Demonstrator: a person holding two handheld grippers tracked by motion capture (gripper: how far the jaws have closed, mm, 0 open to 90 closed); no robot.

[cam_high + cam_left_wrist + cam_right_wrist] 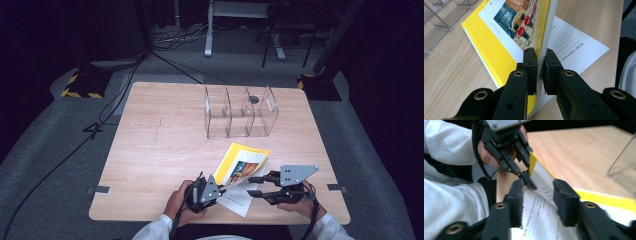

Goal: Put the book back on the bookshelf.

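Standing on table (pixel 150 150), clear organizer (pixel 241 112), compartments bare

Wooden table (pixel 150 150) on grey carpet (pixel 45 150), dark surroundings.

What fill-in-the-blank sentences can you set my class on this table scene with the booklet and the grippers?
1. The left gripper is shut on the corner of the ____ booklet.
2. The right gripper has its jaws ____, gripping nothing.
3. A printed white sheet lies ____ the booklet.
4. The clear acrylic file holder stands on the ____ table.

Missing words: yellow; open; under; wooden
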